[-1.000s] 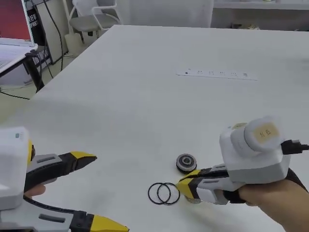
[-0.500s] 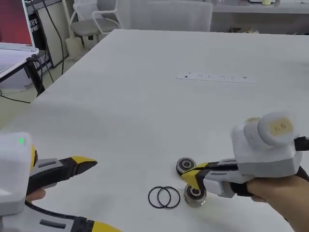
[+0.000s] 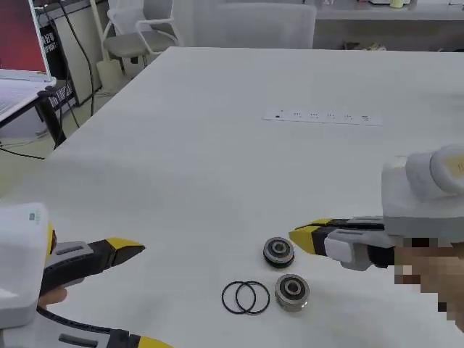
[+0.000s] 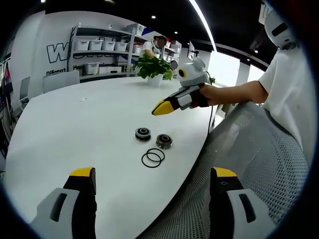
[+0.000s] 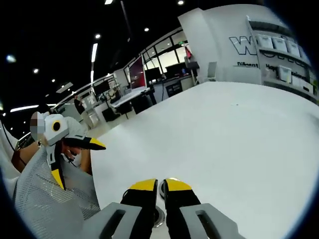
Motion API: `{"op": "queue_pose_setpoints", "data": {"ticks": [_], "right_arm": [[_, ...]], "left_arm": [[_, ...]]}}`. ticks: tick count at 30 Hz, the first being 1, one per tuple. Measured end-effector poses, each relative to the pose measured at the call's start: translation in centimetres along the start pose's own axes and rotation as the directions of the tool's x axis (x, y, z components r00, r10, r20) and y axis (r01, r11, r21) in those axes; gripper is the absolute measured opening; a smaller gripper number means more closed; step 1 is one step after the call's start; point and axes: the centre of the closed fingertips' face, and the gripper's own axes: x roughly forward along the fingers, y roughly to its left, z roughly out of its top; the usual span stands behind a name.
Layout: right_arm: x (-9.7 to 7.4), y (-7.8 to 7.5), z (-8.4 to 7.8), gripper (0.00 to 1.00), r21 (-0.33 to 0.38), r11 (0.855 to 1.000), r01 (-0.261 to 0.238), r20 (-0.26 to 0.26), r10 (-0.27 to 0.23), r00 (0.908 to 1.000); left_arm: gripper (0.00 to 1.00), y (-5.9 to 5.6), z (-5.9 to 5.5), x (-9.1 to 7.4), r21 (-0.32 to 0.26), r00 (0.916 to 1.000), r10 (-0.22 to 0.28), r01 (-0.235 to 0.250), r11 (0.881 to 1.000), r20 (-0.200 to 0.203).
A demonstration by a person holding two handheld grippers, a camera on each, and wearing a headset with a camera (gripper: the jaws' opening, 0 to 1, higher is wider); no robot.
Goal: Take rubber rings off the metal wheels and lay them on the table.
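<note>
Two small metal wheels lie on the white table (image 3: pixel 217 145). The farther wheel (image 3: pixel 278 251) (image 4: pixel 143 133) has a dark rim, while the nearer wheel (image 3: pixel 292 291) (image 4: pixel 164 141) shows a bare silver rim. Two black rubber rings (image 3: pixel 246 297) (image 4: pixel 153 158) lie flat and overlapping just left of the nearer wheel. My right gripper (image 3: pixel 304 235) (image 5: pixel 159 185) hovers shut just right of the farther wheel, with nothing between its jaws. My left gripper (image 3: pixel 141 297) (image 4: pixel 153 174) stands wide open at the lower left, well short of the rings.
A white power strip (image 3: pixel 321 117) lies farther back on the table. A chair (image 3: pixel 138 29) and a desk with a laptop (image 3: pixel 22 65) stand beyond the table's left edge. In the left gripper view a mesh chair back (image 4: pixel 249 149) sits close on the right.
My right gripper has drawn back up and to the right, away from the nearer wheel, which now lies uncovered beside the rings. The left gripper has barely moved.
</note>
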Motion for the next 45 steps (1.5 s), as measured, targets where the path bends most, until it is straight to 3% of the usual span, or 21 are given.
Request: {"op": "queue_pose_setpoints", "data": {"ticks": [7, 10, 17, 22, 25, 29, 33, 34, 38, 42, 45], "right_arm": [[-0.8, -1.5, -0.1, 0.03, 0.029, 0.999, 0.039, 0.018, -0.040, 0.9990], [-1.0, -2.0, -0.2, 0.03, 0.038, 0.998, 0.051, 0.019, -0.052, 0.9985], [-1.4, -2.9, -0.5, 0.03, 0.058, 0.995, 0.077, 0.018, -0.078, 0.9968], [-1.6, -3.4, -0.6, 0.04, 0.066, 0.994, 0.086, 0.019, -0.087, 0.9960], [-1.7, -3.5, -0.7, 0.05, 0.067, 0.994, 0.086, 0.018, -0.087, 0.9960], [-1.7, -3.5, -0.9, 0.05, 0.051, 0.995, 0.080, 0.010, -0.081, 0.9967], [-1.6, -3.5, -1.2, 0.06, 0.016, 0.997, 0.081, -0.006, -0.081, 0.9967], [-1.6, -3.5, -1.3, 0.06, 0.006, 0.997, 0.081, -0.011, -0.081, 0.9967], [-1.5, -3.6, -1.5, 0.07, -0.020, 0.996, 0.082, -0.023, -0.083, 0.9963], [-1.6, -3.7, -1.6, 0.07, -0.038, 0.996, 0.083, -0.029, -0.085, 0.9960], [-1.5, -3.9, -1.7, 0.06, -0.048, 0.995, 0.084, -0.031, -0.086, 0.9958]], "left_arm": [[0.94, 0.0, 1.3, -0.3, 0.064, 0.9999, 0.001, -0.002, 0.998, 0.017], [0.94, -0.6, 4.3, -0.7, 0.083, 0.9939, -0.014, 0.004, 0.997, 0.109], [0.85, -0.4, 9.4, -2.6, 0.143, 0.9767, -0.010, -0.021, 0.989, 0.214], [0.86, 0.8, 10.5, -2.6, 0.196, 0.9804, 0.006, -0.046, 0.979, 0.197], [0.85, 0.9, 11.2, -2.1, 0.221, 0.9809, -0.009, -0.035, 0.975, 0.194], [0.84, 0.9, 11.9, -1.2, 0.273, 0.9855, -0.023, -0.025, 0.962, 0.168], [0.81, 1.0, 13.2, -0.3, 0.342, 0.9893, -0.041, -0.010, 0.940, 0.140], [0.80, 1.2, 13.7, -0.1, 0.360, 0.9894, -0.040, -0.013, 0.933, 0.140], [0.77, 1.6, 15.9, 0.8, 0.381, 0.9848, -0.052, -0.015, 0.924, 0.166], [0.74, 2.1, 17.0, 2.1, 0.409, 0.9832, -0.061, -0.015, 0.913, 0.172], [0.72, 2.6, 17.9, 3.2, 0.408, 0.9810, -0.064, -0.017, 0.913, 0.183]]}}
